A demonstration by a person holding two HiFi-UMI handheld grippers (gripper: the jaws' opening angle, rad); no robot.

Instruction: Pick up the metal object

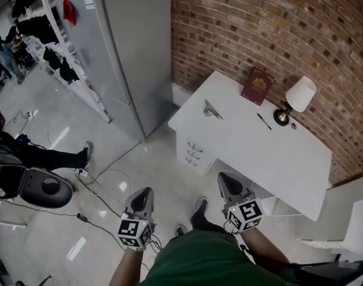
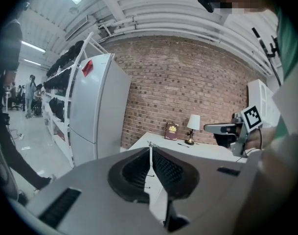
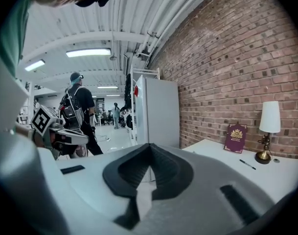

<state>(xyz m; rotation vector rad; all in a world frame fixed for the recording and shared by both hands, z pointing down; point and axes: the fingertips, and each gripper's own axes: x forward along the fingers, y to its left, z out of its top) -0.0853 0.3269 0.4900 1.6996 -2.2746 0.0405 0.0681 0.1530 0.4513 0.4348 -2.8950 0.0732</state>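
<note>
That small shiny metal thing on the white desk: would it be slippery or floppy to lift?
The small shiny metal object looks rigid, so probably not floppy. Its polished surface may well slip. Lying low on the white desk, it seems unlikely to roll.

White desk (image 1: 258, 154) against the brick wall (image 1: 276, 28). On top: metal object (image 1: 213, 109) at left end, dark red book (image 1: 257, 86) at back, black pen (image 1: 264, 121), white-shade lamp (image 1: 300, 94) just beside pen.

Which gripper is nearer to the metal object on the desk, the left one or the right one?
Right. The right gripper is at the desk's near edge, short of the metal object; the left gripper is farther back, left of the desk.
</note>
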